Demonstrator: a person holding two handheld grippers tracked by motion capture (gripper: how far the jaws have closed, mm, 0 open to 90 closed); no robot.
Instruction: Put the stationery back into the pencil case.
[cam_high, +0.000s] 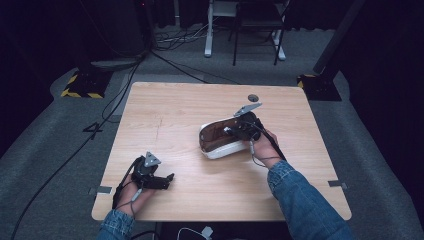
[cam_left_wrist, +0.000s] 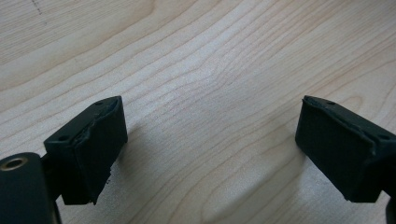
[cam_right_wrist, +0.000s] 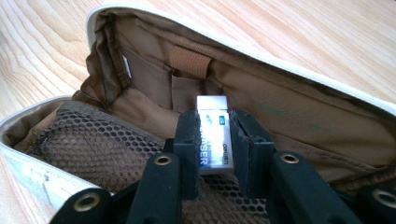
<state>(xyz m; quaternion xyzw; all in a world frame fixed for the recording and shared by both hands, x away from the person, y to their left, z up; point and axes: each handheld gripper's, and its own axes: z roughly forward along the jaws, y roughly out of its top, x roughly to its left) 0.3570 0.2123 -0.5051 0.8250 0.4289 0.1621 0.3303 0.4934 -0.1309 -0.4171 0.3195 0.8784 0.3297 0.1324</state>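
The eraser (cam_right_wrist: 214, 135) is pinched in the right gripper (cam_right_wrist: 214, 140), inside the open pouch (cam_high: 217, 145) right of the table's (cam_high: 200, 200) centre. Letting go and zipping up seem left. The left gripper (cam_high: 162, 181) rests spread near the front-left corner.

A pale wooden surface (cam_high: 185, 105) with visible grain carried an open white pencil case (cam_high: 218, 144) with a brown lining, lying right of its centre. A small dark round spot (cam_high: 253, 97) sat near the far edge.
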